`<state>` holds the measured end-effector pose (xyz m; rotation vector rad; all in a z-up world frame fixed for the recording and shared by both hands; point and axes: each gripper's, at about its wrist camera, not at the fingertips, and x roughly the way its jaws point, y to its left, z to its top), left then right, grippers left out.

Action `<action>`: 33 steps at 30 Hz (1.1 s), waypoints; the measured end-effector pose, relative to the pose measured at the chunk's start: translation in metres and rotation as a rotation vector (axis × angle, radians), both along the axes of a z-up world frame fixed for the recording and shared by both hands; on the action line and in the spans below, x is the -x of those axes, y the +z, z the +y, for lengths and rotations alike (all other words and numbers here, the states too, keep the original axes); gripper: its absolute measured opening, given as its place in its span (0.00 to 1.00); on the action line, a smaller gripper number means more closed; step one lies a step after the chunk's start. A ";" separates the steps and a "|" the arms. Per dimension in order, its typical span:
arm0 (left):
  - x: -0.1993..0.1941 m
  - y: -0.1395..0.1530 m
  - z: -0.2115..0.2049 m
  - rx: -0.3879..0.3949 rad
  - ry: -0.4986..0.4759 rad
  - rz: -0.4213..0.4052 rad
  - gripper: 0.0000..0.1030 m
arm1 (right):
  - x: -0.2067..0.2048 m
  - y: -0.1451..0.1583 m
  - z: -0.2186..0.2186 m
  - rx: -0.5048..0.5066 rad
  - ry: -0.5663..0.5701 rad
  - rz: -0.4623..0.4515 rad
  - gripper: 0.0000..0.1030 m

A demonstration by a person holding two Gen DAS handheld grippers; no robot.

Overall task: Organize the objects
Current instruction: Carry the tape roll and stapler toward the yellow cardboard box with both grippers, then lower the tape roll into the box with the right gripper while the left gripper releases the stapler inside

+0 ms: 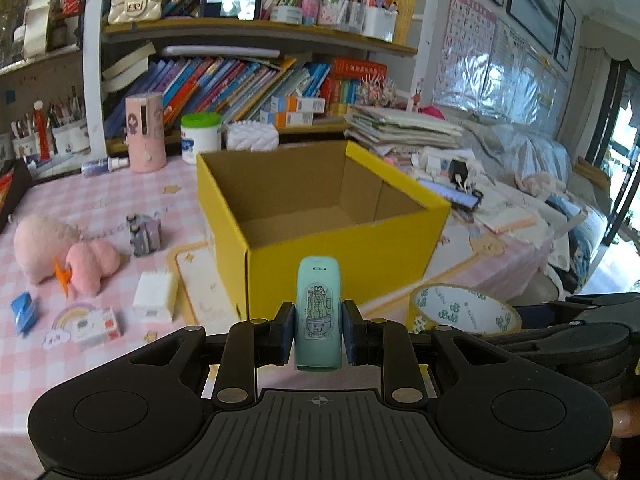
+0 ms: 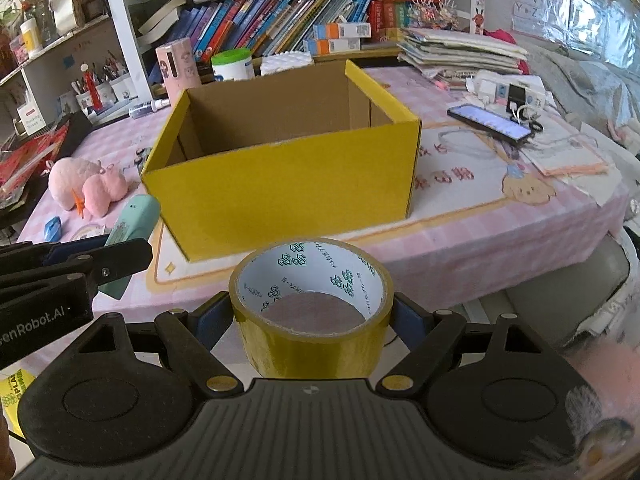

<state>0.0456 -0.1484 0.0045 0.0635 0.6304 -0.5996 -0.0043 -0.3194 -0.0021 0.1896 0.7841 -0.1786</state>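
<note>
An open yellow cardboard box [image 1: 344, 256] [image 2: 296, 196] stands on the pink checked table [image 1: 100, 208], empty inside. My left gripper [image 1: 318, 330] is shut on a mint green stapler-like case [image 1: 318, 312] with a cactus sticker, held upright in front of the box's near corner; the case also shows in the right wrist view [image 2: 132, 224]. My right gripper [image 2: 312, 312] is shut on a roll of yellow-brown packing tape [image 2: 316, 312], held in front of the box; the roll also shows in the left wrist view [image 1: 464, 308].
Left of the box lie a pink plush toy [image 1: 64, 256], a small white box [image 1: 154, 296], a rainbow sticker box [image 1: 90, 322], a blue clip [image 1: 24, 312] and a small purple figure [image 1: 142, 232]. A phone [image 2: 490, 122] and chargers lie right. Bookshelves stand behind.
</note>
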 end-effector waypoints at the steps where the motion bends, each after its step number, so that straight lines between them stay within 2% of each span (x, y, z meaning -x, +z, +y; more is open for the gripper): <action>1: -0.003 0.002 -0.003 0.004 0.003 -0.011 0.22 | -0.003 0.004 -0.004 0.003 -0.002 -0.015 0.81; 8: -0.023 0.022 -0.023 0.028 0.050 -0.095 0.22 | -0.030 0.042 -0.033 0.070 0.035 -0.160 0.81; 14: -0.048 0.025 -0.045 0.005 0.107 -0.108 0.22 | -0.066 0.059 -0.053 0.112 0.119 -0.208 0.81; 21: -0.079 0.014 -0.066 -0.040 0.184 -0.068 0.22 | -0.116 0.054 -0.066 0.150 0.233 -0.188 0.81; 28: -0.107 -0.008 -0.080 -0.100 0.245 0.003 0.22 | -0.172 0.039 -0.066 0.224 0.387 -0.124 0.81; 33: -0.117 -0.018 -0.090 -0.137 0.253 0.038 0.23 | -0.203 0.026 -0.061 0.281 0.499 -0.080 0.81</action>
